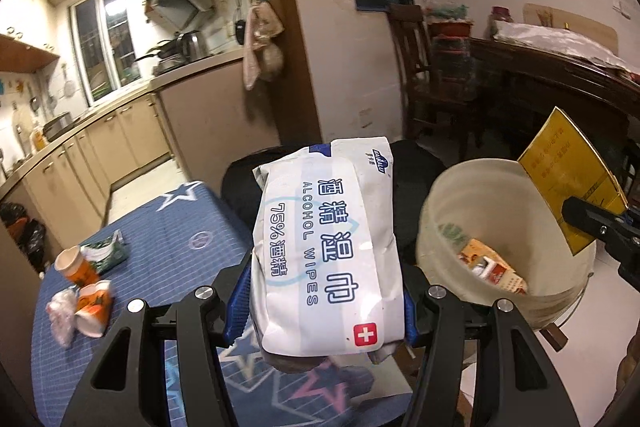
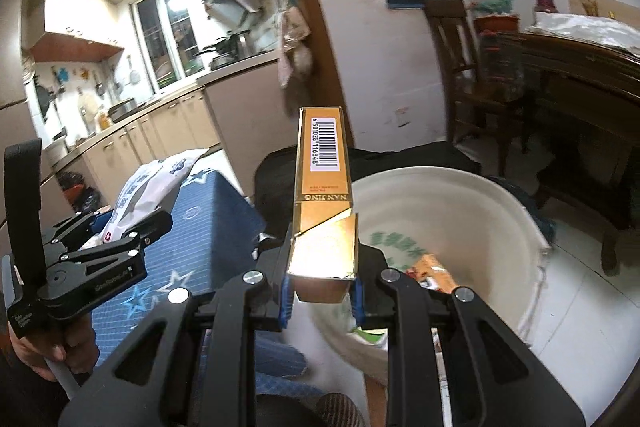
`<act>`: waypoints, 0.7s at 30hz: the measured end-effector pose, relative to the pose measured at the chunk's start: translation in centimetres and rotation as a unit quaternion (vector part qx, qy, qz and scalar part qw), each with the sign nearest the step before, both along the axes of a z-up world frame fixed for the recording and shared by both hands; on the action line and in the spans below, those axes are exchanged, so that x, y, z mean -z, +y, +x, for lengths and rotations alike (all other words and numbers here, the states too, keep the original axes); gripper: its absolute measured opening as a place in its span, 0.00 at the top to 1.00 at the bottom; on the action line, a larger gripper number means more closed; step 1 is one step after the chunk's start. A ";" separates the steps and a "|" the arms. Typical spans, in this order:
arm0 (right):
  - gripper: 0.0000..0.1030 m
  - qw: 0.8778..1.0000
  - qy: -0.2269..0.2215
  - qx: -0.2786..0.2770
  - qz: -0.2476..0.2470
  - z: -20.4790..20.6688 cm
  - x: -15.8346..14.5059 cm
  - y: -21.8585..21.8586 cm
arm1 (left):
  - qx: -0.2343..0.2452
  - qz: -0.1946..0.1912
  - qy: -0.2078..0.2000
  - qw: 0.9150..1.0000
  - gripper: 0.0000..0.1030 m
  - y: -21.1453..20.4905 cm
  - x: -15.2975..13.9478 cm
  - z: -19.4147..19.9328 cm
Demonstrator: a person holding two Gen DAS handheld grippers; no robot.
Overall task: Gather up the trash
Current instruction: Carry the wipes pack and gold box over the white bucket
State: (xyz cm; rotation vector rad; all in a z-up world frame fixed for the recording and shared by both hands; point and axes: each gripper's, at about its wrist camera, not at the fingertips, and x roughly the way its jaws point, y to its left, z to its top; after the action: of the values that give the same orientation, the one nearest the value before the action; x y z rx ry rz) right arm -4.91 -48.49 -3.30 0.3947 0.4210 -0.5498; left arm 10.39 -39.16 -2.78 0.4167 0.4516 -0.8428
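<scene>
Star-print table (image 1: 180, 227) under paper cups (image 1: 86, 287)

White wipes pack (image 1: 326, 259), blue print & red cross, upright, raised over blue table edge. Gold box (image 2: 324, 199), barcode side up, on end above pale bucket (image 2: 516, 227) w/ wrappers inside. Two paper cups (image 1: 86, 287) lie on table.
</scene>
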 end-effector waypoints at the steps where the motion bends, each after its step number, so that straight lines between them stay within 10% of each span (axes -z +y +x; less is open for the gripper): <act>1: 0.80 1.000 0.001 0.005 0.000 -0.2 0.1 -0.4 | 0.006 0.002 0.000 1.000 0.42 -0.7 0.1 -0.3; 21: 0.80 0.996 0.033 0.083 -0.015 -4.1 1.4 -6.0 | 0.099 0.018 0.019 0.995 0.42 -12.3 2.1 -4.4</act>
State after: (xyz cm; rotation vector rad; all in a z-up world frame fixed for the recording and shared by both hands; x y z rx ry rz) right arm -9.04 -54.51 -4.65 0.3856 0.4460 -0.7326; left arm 6.03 -51.47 -4.88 0.4853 0.4673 -1.0379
